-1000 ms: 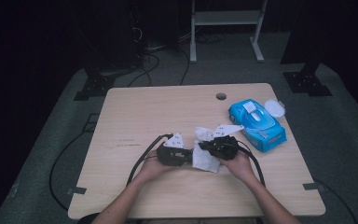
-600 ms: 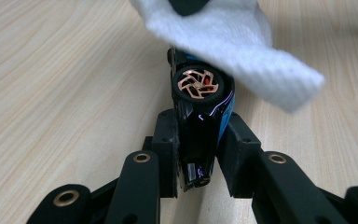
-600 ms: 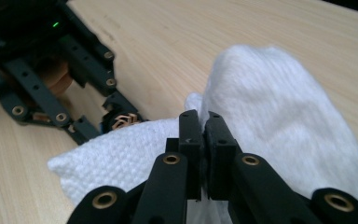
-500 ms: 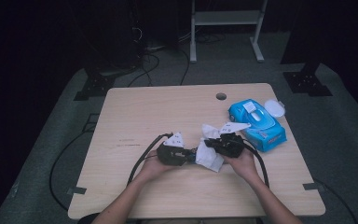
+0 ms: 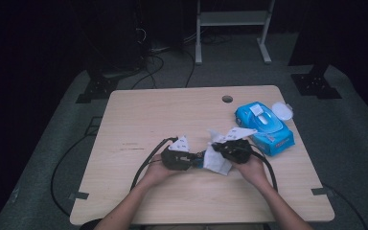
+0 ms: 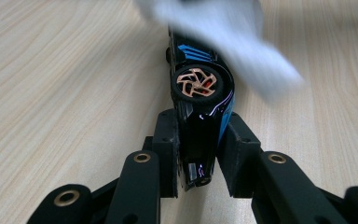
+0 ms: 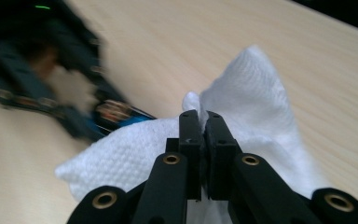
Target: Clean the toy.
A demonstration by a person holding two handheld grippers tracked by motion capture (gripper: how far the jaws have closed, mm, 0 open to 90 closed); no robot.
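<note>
Right now the left gripper [image 6: 197, 154] is clamped on a black toy car [image 6: 199, 100] with blue stripes. In the left gripper view the car stands on its side between the two black jaws, and one wheel with a copper-coloured rim faces the camera. The pads press on the body of the car from both sides, and the front part of the car points away over the wooden table [image 6: 60, 79]. A blurred white wet wipe [image 6: 233, 37] lies over the far end of the car.

The right gripper [image 7: 200, 140] has its jaws pressed together on a fold of this wet wipe [image 7: 256, 102]. In the right gripper view the textured white sheet hangs on both sides of the jaws, and its lower edge reaches the toy car [image 7: 121, 116], which looks blurred there.

In the high view both hands are near the front edge of the table, close together, with the wipe [image 5: 216, 160] between the left gripper [image 5: 178, 160] and the right gripper [image 5: 232, 149]. A blue pack of wet wipes [image 5: 264, 125] lies just beside the right hand, with its lid open.
</note>
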